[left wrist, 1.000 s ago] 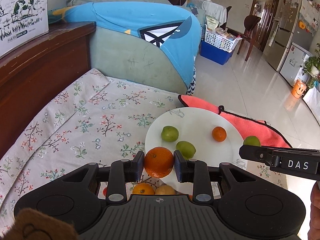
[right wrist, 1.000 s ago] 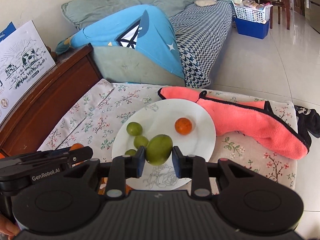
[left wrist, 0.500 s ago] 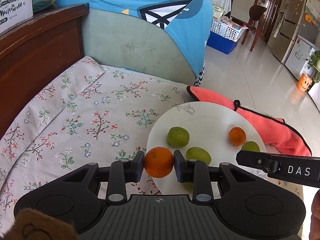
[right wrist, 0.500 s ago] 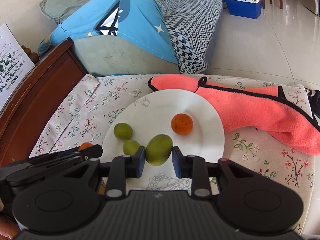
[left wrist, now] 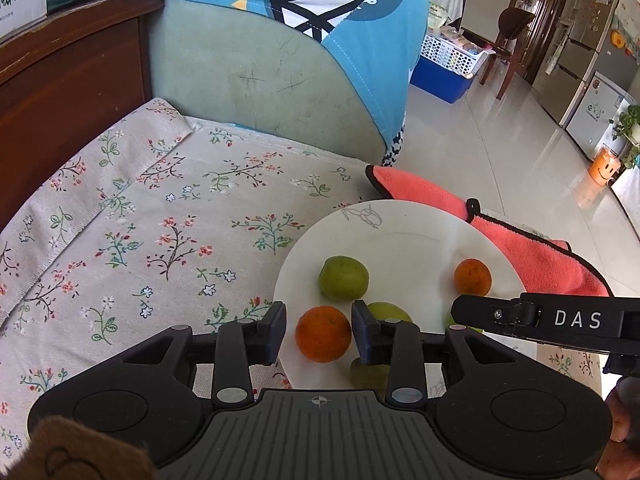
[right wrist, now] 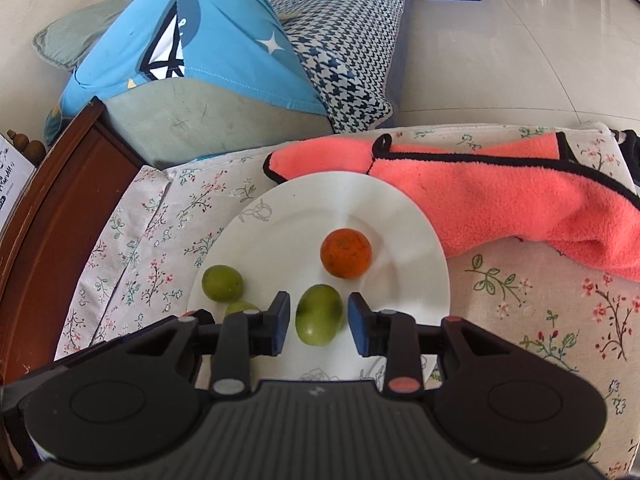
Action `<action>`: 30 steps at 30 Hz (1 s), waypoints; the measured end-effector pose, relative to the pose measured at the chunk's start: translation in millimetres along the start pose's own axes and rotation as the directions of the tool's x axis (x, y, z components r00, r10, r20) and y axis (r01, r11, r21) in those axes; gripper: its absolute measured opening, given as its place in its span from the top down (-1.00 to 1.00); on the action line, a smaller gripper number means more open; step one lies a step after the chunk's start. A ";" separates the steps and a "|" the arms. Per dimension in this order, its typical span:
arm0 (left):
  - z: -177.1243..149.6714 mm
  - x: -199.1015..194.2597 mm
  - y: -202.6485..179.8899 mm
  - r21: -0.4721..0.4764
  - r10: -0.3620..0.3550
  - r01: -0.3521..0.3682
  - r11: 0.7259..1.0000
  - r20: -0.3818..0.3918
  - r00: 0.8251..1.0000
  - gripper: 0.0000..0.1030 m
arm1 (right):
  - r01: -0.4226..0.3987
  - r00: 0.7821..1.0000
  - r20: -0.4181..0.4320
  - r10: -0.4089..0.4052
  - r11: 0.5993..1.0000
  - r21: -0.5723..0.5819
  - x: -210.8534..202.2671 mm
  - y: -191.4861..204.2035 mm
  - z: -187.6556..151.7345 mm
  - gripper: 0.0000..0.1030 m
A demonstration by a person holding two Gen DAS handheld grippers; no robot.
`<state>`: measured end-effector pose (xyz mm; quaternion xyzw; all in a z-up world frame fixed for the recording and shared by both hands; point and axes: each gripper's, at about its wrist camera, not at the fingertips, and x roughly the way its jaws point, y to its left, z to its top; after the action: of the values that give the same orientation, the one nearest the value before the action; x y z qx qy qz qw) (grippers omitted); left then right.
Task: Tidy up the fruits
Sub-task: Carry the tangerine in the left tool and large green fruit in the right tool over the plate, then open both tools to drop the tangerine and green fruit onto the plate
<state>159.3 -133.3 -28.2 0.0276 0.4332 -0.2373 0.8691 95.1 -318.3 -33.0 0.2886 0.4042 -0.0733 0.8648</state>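
Fingers (left wrist: 362, 332) just parted; orange (left wrist: 323, 333) released.

My left gripper (left wrist: 319, 333) points down at a slant, its jaws just opened, with gaps showing either side of what sits between them. My right gripper (right wrist: 315, 323) tilts down the same way, jaws likewise just parted, pads (right wrist: 280, 322) not pressing on anything.

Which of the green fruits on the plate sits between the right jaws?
The oval green fruit, bigger than the two rounder ones beside it; the jaws have just been opening and no longer press it.
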 end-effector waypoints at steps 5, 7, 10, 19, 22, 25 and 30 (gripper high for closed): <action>6.2 -15.3 -5.4 0.016 0.024 -0.025 1.000 0.049 0.999 -0.33 | -0.008 0.999 0.032 0.008 1.000 -0.001 -9.5 2.8 2.3 0.16; 9.0 -21.5 -8.3 0.025 0.052 -0.054 0.998 0.062 0.997 -0.58 | -0.012 0.999 0.048 0.012 1.000 -0.002 -13.9 4.1 3.7 0.09; 11.8 -31.4 -8.2 0.023 0.073 -0.075 0.997 0.075 0.995 -0.67 | -0.001 0.998 0.061 0.001 1.000 -0.005 -19.3 6.4 5.7 -0.03; -3.0 -51.7 -4.2 0.009 0.112 -0.112 0.994 0.018 0.994 -0.75 | 0.044 0.998 0.041 -0.041 0.996 -0.080 -35.3 15.4 -5.6 -0.31; -8.5 -61.5 -1.9 -0.004 0.123 -0.123 0.992 0.011 0.992 -0.75 | 0.066 0.997 0.037 -0.063 0.993 -0.099 -41.8 20.1 -11.4 -0.44; -12.9 -72.8 0.4 -0.012 0.129 -0.129 0.992 0.004 0.992 -0.80 | 0.074 0.997 0.028 -0.071 0.993 -0.096 -46.9 22.3 -15.7 -0.56; -21.8 -90.4 0.3 0.017 0.154 -0.154 0.988 0.006 0.988 -0.85 | 0.045 0.999 0.013 -0.044 0.996 -0.076 -55.0 25.9 -25.3 -0.66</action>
<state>97.1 -92.4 27.4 0.0681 0.4257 -0.1732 0.8855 51.3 -288.8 6.4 0.2460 0.4084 -0.0787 0.8755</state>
